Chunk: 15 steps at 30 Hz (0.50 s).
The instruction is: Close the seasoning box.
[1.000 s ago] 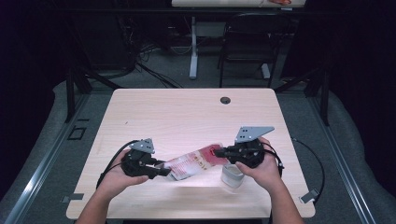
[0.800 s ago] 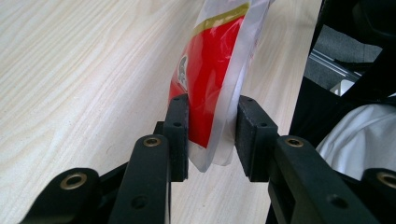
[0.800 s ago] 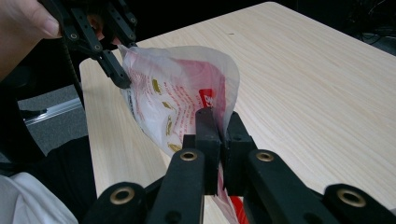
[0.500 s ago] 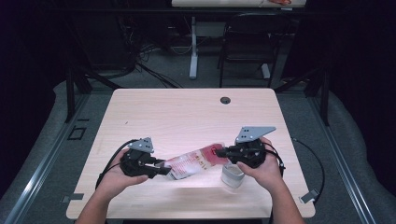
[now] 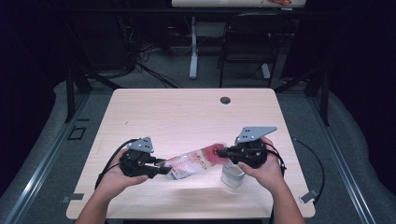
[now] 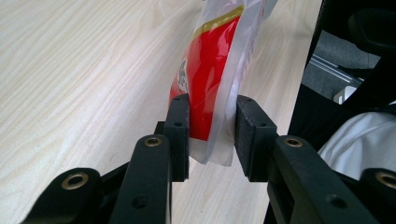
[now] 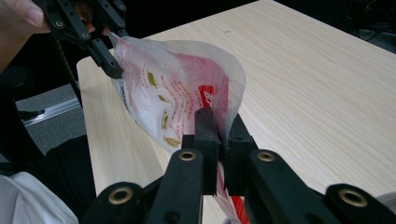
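Observation:
A red and white plastic pouch hangs stretched between my two grippers just above the front of the wooden table. At the pouch's left end my left gripper is shut on it; in the left gripper view its pads pinch the pouch's red and clear bottom corner. My right gripper is shut on the other end, where its jaws clamp a thin edge of the pouch. The left gripper appears at the far end of the pouch in the right gripper view.
A small clear cup stands on the table right under my right hand. A dark cable hole sits near the table's far edge. Behind the table are a black chair and loose cables on the floor.

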Available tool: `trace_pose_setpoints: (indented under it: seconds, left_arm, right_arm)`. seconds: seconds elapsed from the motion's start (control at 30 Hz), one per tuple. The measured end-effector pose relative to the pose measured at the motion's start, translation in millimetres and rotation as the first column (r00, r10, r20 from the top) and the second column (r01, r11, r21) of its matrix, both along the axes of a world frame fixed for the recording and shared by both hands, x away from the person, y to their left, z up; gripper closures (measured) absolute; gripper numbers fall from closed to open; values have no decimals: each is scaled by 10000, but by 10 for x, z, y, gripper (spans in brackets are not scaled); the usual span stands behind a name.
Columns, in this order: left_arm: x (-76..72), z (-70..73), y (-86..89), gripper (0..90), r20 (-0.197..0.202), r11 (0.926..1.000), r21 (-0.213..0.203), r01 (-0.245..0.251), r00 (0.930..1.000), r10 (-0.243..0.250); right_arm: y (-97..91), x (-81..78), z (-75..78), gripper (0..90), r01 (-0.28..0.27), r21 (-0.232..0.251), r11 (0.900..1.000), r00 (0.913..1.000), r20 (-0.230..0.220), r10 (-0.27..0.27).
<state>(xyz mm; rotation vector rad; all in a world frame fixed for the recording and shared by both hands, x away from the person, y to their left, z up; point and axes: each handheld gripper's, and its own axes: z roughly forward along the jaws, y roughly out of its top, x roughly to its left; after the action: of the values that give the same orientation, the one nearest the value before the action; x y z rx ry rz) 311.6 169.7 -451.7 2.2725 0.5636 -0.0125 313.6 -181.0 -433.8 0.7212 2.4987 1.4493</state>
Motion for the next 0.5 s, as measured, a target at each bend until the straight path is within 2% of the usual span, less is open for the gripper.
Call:
trace_pose_setpoints:
  seconds: [0.5]
  left_arm:
    - [-33, 60, -18, 691, 230, 9999, 1, -122, 9997, 122]
  right_arm:
    - [-24, -15, 7, 871, 58, -109, 9999, 10000, 21, -58]
